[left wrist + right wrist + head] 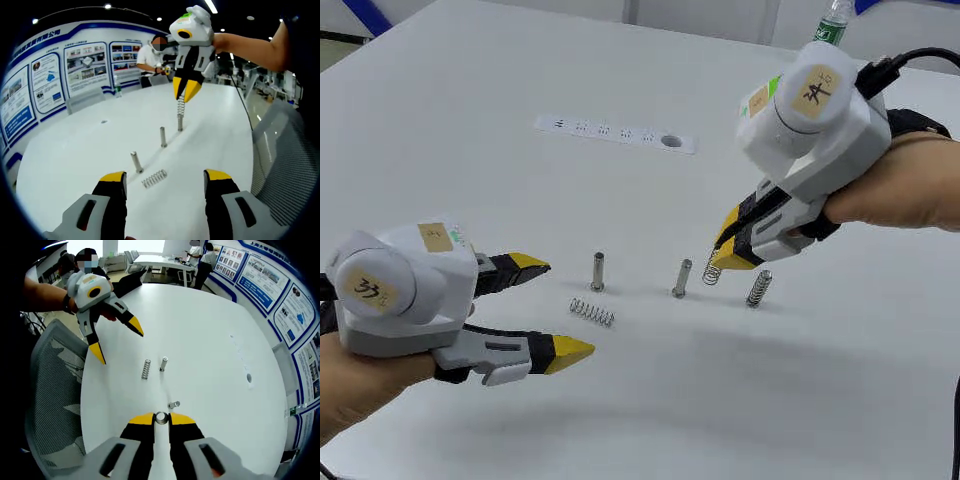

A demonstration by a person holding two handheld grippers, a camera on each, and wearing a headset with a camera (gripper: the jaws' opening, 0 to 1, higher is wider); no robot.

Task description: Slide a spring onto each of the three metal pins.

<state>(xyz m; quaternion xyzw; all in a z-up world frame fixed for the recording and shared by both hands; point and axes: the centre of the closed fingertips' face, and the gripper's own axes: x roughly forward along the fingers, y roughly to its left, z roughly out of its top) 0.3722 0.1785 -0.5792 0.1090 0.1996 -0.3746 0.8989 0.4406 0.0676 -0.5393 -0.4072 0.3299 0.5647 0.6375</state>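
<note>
On the white tabletop (470, 200) two silver pins (682, 277) stand bare; the right pin (758, 288) wears a coiled spring. A thin loose spring (591, 312) lies flat beside them. The right gripper (717, 264) pinches a second spring (710, 272) in its jaws; the left gripper (563, 308) jaws are spread apart.

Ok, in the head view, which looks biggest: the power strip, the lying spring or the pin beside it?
1. The power strip, clearly the longest, though farthest away.
2. The lying spring and the pin look about alike, too close to rank.
</note>
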